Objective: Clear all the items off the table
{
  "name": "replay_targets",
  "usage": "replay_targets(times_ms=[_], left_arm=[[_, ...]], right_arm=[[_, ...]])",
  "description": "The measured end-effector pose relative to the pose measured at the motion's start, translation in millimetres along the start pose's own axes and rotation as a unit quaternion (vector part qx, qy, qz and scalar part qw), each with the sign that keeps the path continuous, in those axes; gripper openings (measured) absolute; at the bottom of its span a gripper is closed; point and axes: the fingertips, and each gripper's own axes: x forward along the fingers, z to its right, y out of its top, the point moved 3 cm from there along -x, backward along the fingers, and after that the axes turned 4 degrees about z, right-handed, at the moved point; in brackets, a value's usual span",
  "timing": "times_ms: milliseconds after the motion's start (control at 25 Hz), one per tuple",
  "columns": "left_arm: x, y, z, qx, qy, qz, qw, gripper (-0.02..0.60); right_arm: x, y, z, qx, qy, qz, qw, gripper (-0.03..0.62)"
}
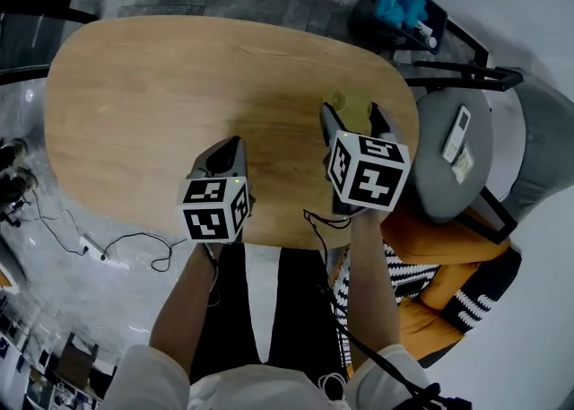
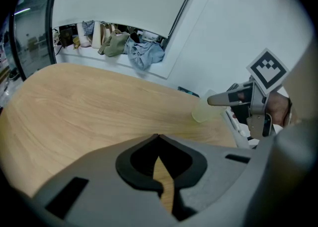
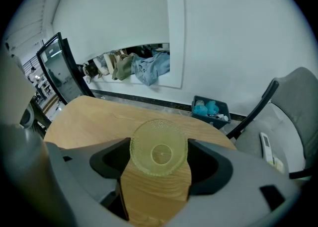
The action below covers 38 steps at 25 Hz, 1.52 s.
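Note:
A yellow-green dimpled glass cup (image 1: 348, 103) stands near the right end of the oval wooden table (image 1: 152, 103). My right gripper (image 1: 352, 119) reaches down over it. In the right gripper view the cup (image 3: 159, 152) fills the gap between the jaws, which stand wide open, their pads just beside its rim. My left gripper (image 1: 229, 150) hovers over the table's near edge, shut with nothing in it; its tips (image 2: 158, 137) meet in the left gripper view. From there the cup (image 2: 202, 112) shows at the right, under the right gripper's finger.
A grey chair seat (image 1: 439, 175) to the right of the table carries a white remote (image 1: 457, 133). A dark bin with blue items (image 1: 401, 12) sits beyond it. An orange cushion (image 1: 453, 260) lies near my right arm. A power strip and cable (image 1: 90, 247) lie on the floor at the left.

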Motion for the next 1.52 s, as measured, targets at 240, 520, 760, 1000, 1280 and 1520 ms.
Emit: replay_targets(times_ms=[240, 520, 760, 1000, 1280, 1520], left_arm=[[-2, -1, 5, 0.006, -0.005, -0.002, 1.0, 0.008], [-4, -8, 20, 0.022, -0.012, -0.006, 0.9997, 0.008], [-5, -11, 59, 0.046, -0.029, -0.006, 0.9985, 0.008], [1, -15, 130, 0.094, -0.065, -0.005, 0.9935, 0.008], [22, -33, 222, 0.149, -0.118, -0.018, 0.9816, 0.008], [39, -64, 284, 0.184, -0.142, -0.042, 0.9717, 0.008]], right_arm=[[-10, -4, 5, 0.015, -0.003, 0.004, 1.0, 0.362], [-28, -18, 19, 0.032, -0.009, 0.011, 0.999, 0.362], [-60, -39, 56, 0.06, -0.028, 0.018, 0.998, 0.362], [-104, -71, 118, 0.107, -0.061, 0.031, 0.992, 0.362], [-148, -116, 197, 0.166, -0.107, 0.04, 0.98, 0.362], [-175, -157, 259, 0.208, -0.137, 0.043, 0.967, 0.362]])
